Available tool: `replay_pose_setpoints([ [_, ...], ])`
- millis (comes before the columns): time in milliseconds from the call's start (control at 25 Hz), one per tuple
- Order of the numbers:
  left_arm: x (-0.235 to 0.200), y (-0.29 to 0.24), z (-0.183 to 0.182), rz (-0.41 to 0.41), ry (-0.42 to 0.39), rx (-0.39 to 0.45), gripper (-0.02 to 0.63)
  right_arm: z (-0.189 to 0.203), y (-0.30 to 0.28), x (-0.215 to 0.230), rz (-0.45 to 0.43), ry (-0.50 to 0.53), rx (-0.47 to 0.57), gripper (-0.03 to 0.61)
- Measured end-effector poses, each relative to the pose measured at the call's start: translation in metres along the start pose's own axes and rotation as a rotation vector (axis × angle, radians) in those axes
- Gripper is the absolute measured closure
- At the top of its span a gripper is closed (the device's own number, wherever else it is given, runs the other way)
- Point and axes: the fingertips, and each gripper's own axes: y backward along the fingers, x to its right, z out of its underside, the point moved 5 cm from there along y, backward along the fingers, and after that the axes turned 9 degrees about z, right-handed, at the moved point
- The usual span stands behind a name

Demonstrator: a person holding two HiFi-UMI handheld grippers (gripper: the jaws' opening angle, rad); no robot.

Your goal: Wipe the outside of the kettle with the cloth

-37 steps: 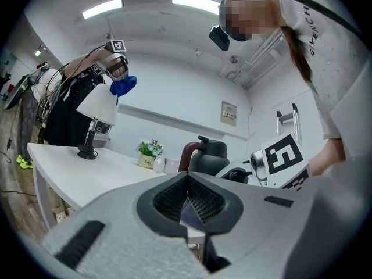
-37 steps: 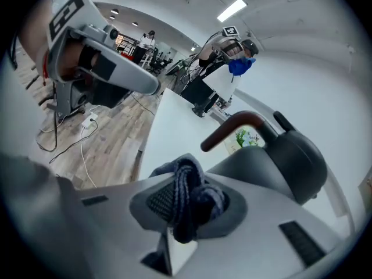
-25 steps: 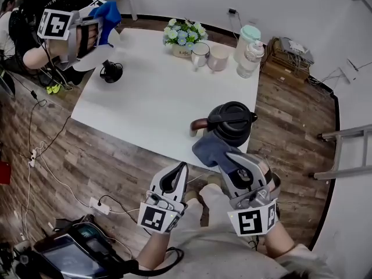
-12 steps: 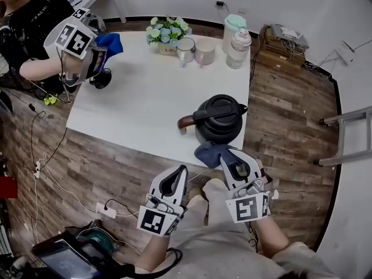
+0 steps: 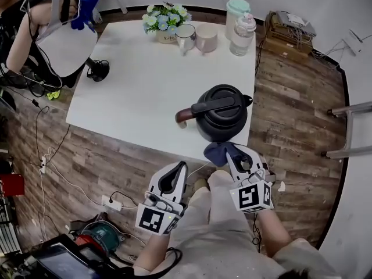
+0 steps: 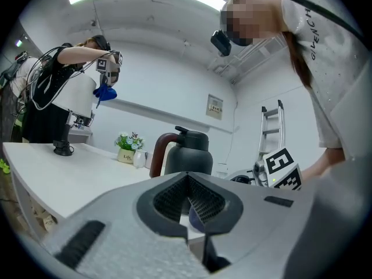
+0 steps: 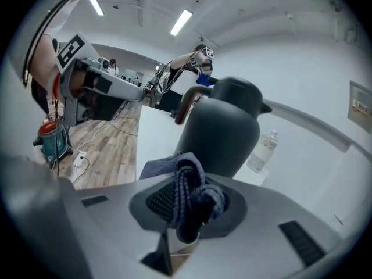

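Observation:
The black kettle (image 5: 220,114) with a brown handle (image 5: 182,117) stands near the front edge of the white table (image 5: 133,97). My right gripper (image 5: 231,153) is shut on a dark blue cloth (image 5: 218,151), which sits just in front of the kettle's base at the table edge. In the right gripper view the cloth (image 7: 187,182) is bunched between the jaws of the right gripper (image 7: 189,201), with the kettle (image 7: 224,129) close ahead. My left gripper (image 5: 181,167) is shut and holds nothing, low and left of the kettle, off the table. The left gripper view shows the kettle (image 6: 187,153) beyond the left gripper (image 6: 188,182).
At the table's far end stand a flower pot (image 5: 163,22), a glass cup (image 5: 186,38), a pink mug (image 5: 206,38) and two bottles (image 5: 239,25). A black object (image 5: 97,70) sits at the left edge. Another person (image 5: 55,34) there holds up a gripper with a blue cloth (image 5: 85,4). Cables lie on the floor.
My right gripper and its cloth have shifted from the kettle's front left to directly in front of it. The other person has raised their gripper with the blue cloth.

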Motion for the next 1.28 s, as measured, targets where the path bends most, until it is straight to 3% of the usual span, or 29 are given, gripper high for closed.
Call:
replay_pose_setpoints([
  [120, 0.001, -0.004, 0.001, 0.003, 0.001, 0.003, 0.606, 0.009, 0.003, -0.001, -0.026, -0.015, -0.001, 0.515],
  [360, 0.004, -0.012, -0.012, 0.016, -0.008, 0.038, 0.606, -0.054, 0.055, 0.011, -0.033, 0.135, 0.281, 0.515],
  [560, 0.001, -0.014, -0.039, -0.001, -0.048, 0.089, 0.606, -0.113, 0.069, 0.027, -0.051, 0.114, 0.432, 0.515],
  [760, 0.0, -0.003, -0.05, -0.03, -0.077, 0.077, 0.606, -0.137, 0.039, 0.037, -0.039, 0.084, 0.411, 0.515],
  [960, -0.001, 0.004, -0.041, -0.07, -0.073, 0.036, 0.606, -0.128, 0.03, 0.058, -0.033, -0.002, 0.407, 0.515],
  [1280, -0.002, -0.015, -0.037, -0.064, -0.074, 0.021, 0.606, -0.094, 0.041, 0.099, 0.003, 0.129, 0.408, 0.515],
])
